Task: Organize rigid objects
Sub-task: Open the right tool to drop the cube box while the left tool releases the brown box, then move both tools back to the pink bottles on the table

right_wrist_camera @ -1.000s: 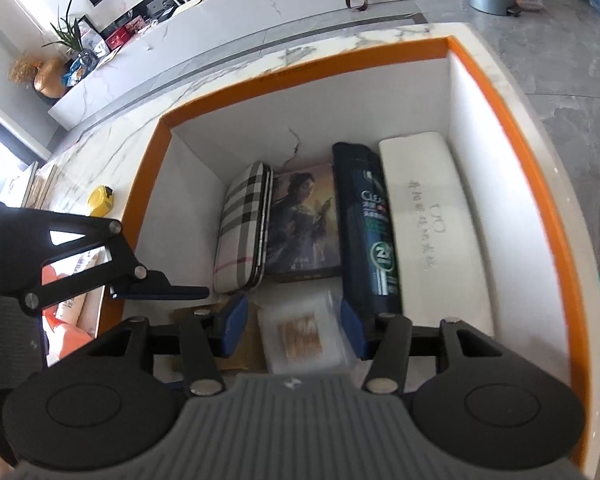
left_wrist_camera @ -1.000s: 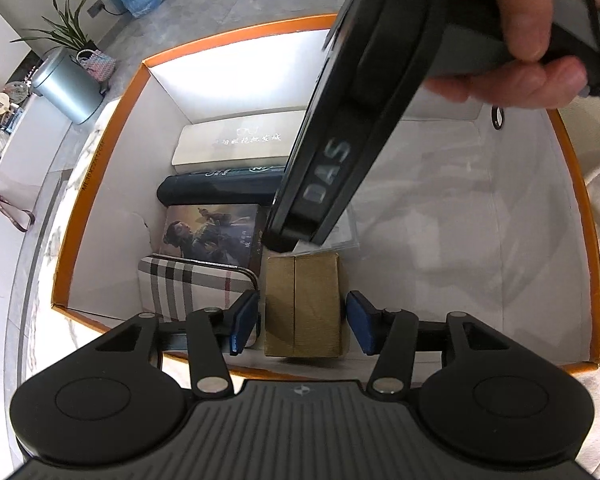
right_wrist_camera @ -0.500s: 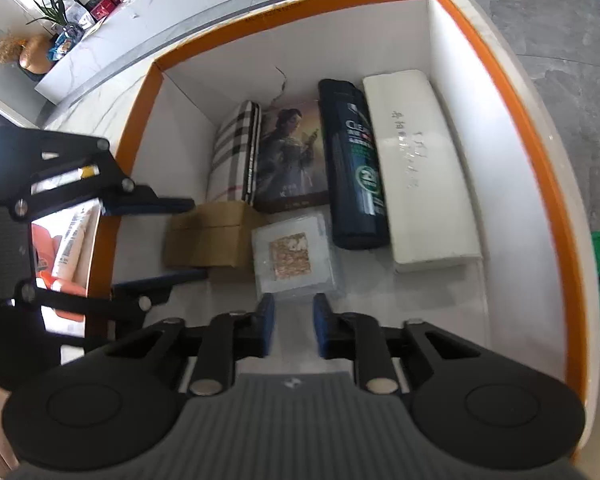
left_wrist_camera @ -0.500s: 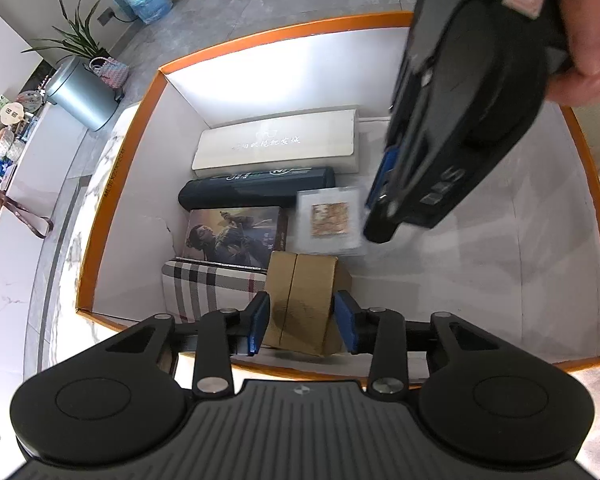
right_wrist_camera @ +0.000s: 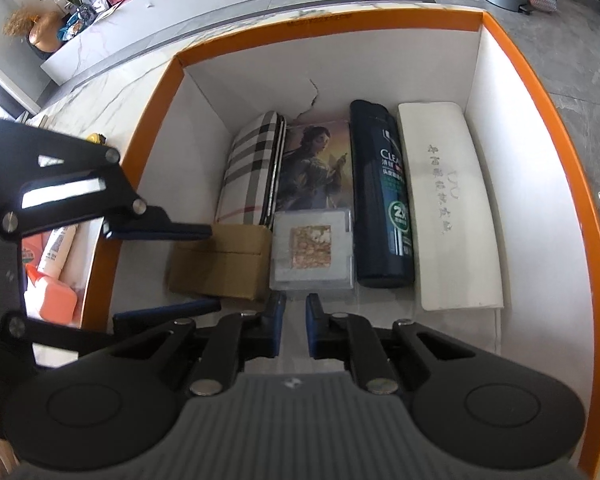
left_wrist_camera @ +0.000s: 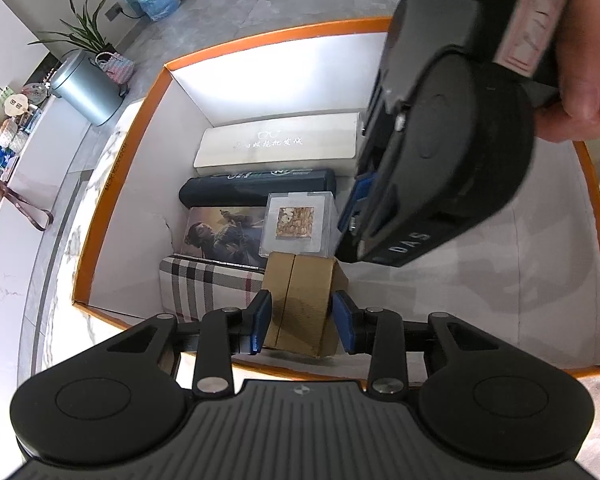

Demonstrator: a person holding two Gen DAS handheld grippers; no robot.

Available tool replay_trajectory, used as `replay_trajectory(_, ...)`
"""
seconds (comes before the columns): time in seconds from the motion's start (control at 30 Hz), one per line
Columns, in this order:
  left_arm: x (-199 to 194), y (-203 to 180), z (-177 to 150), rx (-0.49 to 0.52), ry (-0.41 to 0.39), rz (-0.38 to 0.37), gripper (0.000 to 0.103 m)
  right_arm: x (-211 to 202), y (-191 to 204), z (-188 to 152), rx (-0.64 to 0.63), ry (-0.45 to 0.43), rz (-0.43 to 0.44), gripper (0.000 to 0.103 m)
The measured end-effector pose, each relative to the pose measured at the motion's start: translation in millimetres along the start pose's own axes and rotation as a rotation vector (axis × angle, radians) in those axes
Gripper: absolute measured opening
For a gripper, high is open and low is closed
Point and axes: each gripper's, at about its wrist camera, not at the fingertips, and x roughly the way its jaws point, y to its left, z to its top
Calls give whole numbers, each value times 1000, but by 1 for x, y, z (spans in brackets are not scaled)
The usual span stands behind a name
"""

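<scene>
Gripping a brown box (left_wrist_camera: 300,312) w/ just-closed jaws, left gripper (left_wrist_camera: 302,322) sits inside orange bin (right_wrist_camera: 540,92); right gripper (right_wrist_camera: 296,326), just narrowed, nearly shut, empty, near clear case (right_wrist_camera: 312,250).

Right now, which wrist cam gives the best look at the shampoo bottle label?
Right wrist. The dark shampoo bottle lies label-up between the picture card and the white case, so its CLEAR print and green badge read plainly. The left wrist view shows it side-on, with faint script and its near end behind the clear plastic box.
</scene>
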Motion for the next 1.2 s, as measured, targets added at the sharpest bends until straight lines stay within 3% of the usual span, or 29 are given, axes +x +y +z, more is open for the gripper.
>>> replay_trajectory(0.23,-24,-4,-1,-15,-35,-15,43,-19,6,-13,-3,-24,-31,13)
replay_trajectory(0.47,-78,-9,-16,-106,-127,-17,43,-60,30,-35,-39,-132,-82,22)
replay_trajectory(0.57,-106,-6,-36,-214,-172,16,43,-76,47,-45,-61,-195,-61,30)
replay_trajectory(0.67,-134,-1,-66,-363,-217,56,43,-89,67,-54,-79,-274,-33,32)
replay_trajectory(0.83,-171,2,-129,-621,-225,195,43,-98,107,-64,-119,-382,64,35)
replay_trajectory(0.93,-180,2,-172,-796,-215,232,43,-88,132,-67,-128,-388,112,37)
replay_trajectory(1.0,-182,-1,-198,-887,-202,257,43,-76,149,-71,-121,-387,142,44)
replay_trajectory(1.2,-176,-3,-266,-1167,-118,285,43,-36,200,-83,-189,-316,157,46)
